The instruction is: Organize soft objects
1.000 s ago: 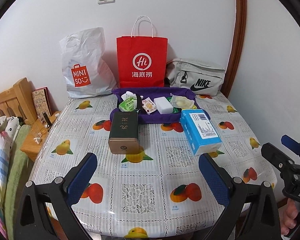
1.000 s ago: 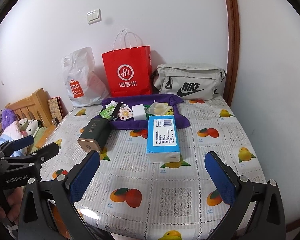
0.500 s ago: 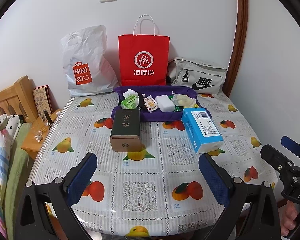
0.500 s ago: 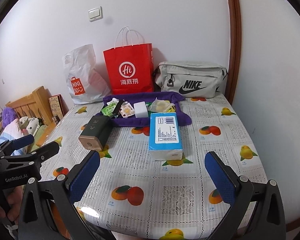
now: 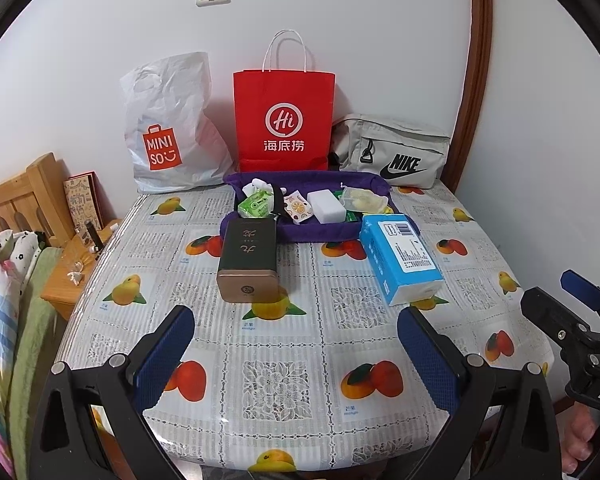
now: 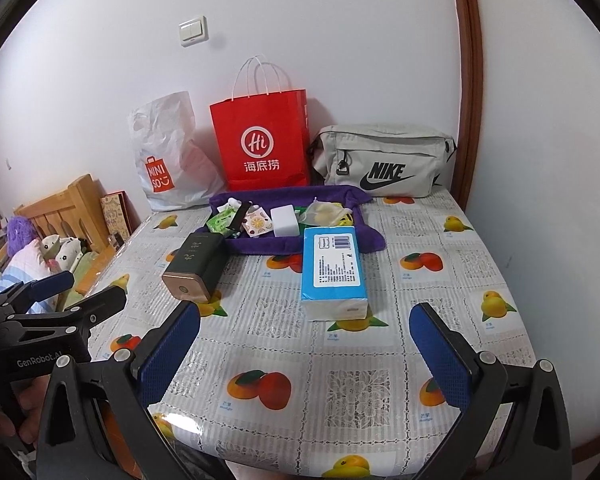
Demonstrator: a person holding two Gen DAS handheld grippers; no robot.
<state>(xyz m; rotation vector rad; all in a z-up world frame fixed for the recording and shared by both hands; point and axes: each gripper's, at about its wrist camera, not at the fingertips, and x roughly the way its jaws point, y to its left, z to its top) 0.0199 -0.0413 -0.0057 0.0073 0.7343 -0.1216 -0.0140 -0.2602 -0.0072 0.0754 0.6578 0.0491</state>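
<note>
A blue tissue pack (image 5: 400, 262) (image 6: 334, 270) lies on the fruit-print table (image 5: 276, 344), in front of a purple cloth tray (image 5: 320, 234) (image 6: 284, 242). The tray holds a white sponge block (image 5: 326, 207) (image 6: 285, 221), a green packet (image 5: 254, 207), an orange-print sachet (image 5: 297, 209) and a clear bag (image 5: 364, 201). A dark box with a gold end (image 5: 248, 262) (image 6: 196, 266) lies left of the tissue pack. My left gripper (image 5: 296, 344) and right gripper (image 6: 305, 340) both hover open over the table's near edge, holding nothing.
Against the back wall stand a white Miniso bag (image 5: 168, 128), a red paper bag (image 5: 284, 120) and a grey Nike pouch (image 5: 392, 152). A wooden bedside stand (image 5: 76, 268) and a bed with plush toys lie left. A wall closes the right side.
Both grippers have risen and pulled back slightly, so the table items sit a little lower and further off. Nothing on the table moved.
</note>
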